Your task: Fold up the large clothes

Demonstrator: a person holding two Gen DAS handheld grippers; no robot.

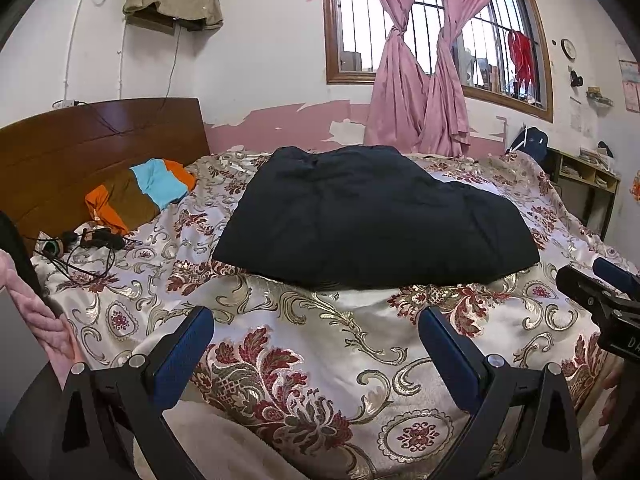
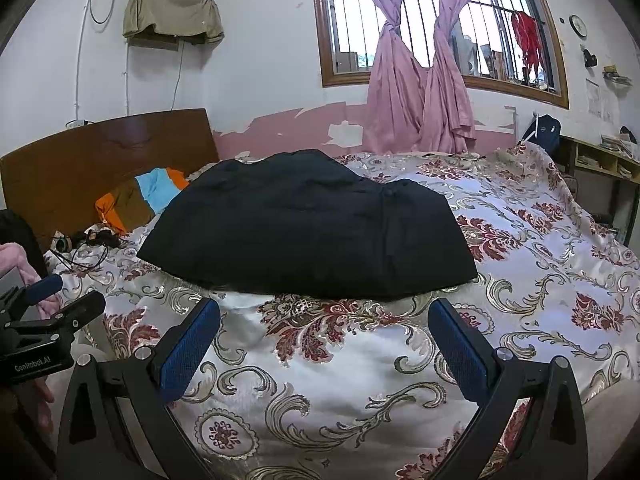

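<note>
On the bed (image 1: 328,360), spread with a floral brocade cover in cream, gold and dark red, a black garment (image 1: 372,216) lies folded into a broad, roughly rectangular bundle, flat on the cover about the middle of the mattress, its near edge running across just beyond both grippers. Neither gripper touches it. At the bottom of the left wrist view the left gripper (image 1: 316,336) hovers over the bare cover short of that near edge, its jaws wide apart with nothing between the blue pads. Likewise the right gripper (image 2: 324,332) hangs over the cover just before the garment's front edge, jaws spread and holding nothing. Each gripper shows at the edge of the other's view, side by side and near each other. Toward the wooden headboard (image 1: 96,148) lies a pillow (image 1: 140,192) striped in orange, brown and light blue, well apart from the garment, with a tangle of dark cables and small devices (image 1: 84,240) on the cover beside it. Behind the bed, pink curtains (image 1: 420,92) are knotted in front of a barred window (image 1: 400,20), and a low open shelf (image 1: 588,176) stands past the bed's far right corner.
</note>
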